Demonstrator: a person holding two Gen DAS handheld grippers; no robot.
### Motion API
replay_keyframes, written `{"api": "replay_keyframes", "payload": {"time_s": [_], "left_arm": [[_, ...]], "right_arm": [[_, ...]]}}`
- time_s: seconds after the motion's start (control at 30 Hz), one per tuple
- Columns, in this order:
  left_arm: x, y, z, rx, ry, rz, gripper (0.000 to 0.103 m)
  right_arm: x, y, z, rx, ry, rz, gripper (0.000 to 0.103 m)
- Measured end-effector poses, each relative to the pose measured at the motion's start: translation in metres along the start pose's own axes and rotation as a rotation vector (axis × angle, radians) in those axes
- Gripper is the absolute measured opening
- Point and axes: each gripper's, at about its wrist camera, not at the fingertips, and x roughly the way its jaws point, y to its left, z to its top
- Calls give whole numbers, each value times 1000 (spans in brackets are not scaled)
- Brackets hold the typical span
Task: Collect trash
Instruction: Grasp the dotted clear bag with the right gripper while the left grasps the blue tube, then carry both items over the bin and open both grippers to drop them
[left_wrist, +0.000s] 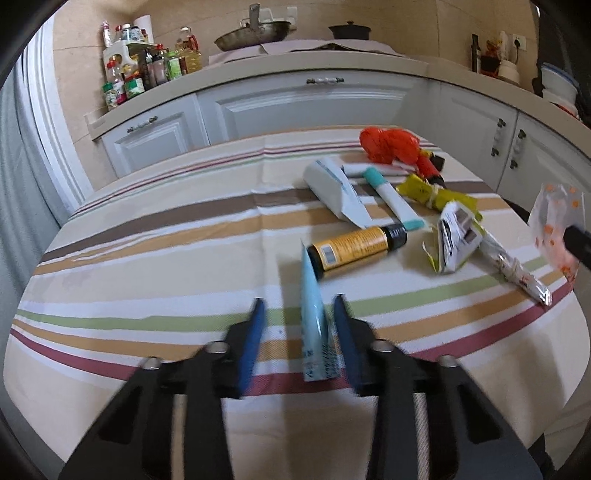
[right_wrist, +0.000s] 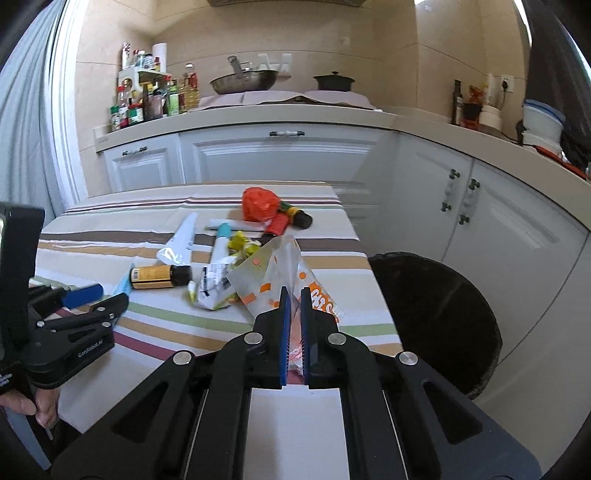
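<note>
Trash lies on a striped tablecloth. My left gripper is open, its jaws on either side of a light blue tube that lies against the right finger. Beyond it are a yellow tube with a black cap, a white tube, a teal-capped tube, a crumpled paper wrapper and an orange bag. My right gripper is shut on a clear wrapper with orange dots, held above the table's right part; it also shows in the left wrist view.
A black trash bin stands on the floor to the right of the table. White kitchen cabinets and a counter with bottles, a pan and a pot lie behind. The left gripper shows in the right wrist view.
</note>
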Motion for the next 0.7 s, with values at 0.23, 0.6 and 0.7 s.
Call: {"api": "replay_keyframes", "payload": {"time_s": [0.23,0.6,0.7], "left_arm": [[-9,-3,-3,10,-36,10,8],[-59,-12,24,2,-181,-57,7],[-66,-30,40,27,-234,-98,7]], "right_arm": [[-4,-11,-1,24,-17,-15,5],[-16,-36,11,57,-71,-97,5],[-17,-55,18,87,-87,-137,5]]}}
